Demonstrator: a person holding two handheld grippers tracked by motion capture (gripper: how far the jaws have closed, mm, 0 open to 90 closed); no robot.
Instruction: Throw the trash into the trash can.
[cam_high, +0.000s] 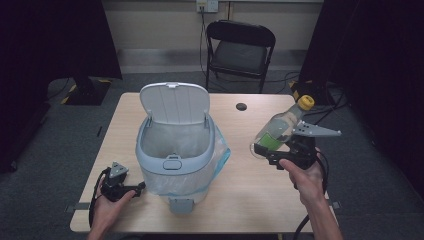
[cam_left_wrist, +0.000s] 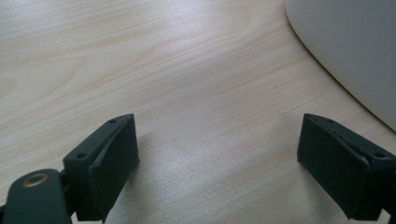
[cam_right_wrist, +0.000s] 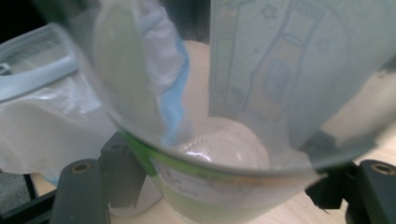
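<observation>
Right gripper fingers clamp the empty bottle around its body, tilted cap-up beside the bin, lid open, ready to drop. Left gripper fingers wide open, empty, resting on table.

Two black handheld grippers, both on the near side of the white bin. Left gripper: blocky matte-black jaws with small screw holes, a brass-ringed hole at the base, small grey three-cornered plate on top, black cable looping behind. Right gripper: larger grey plate, black cable trailing. Bare forearms, no sleeves.
</observation>
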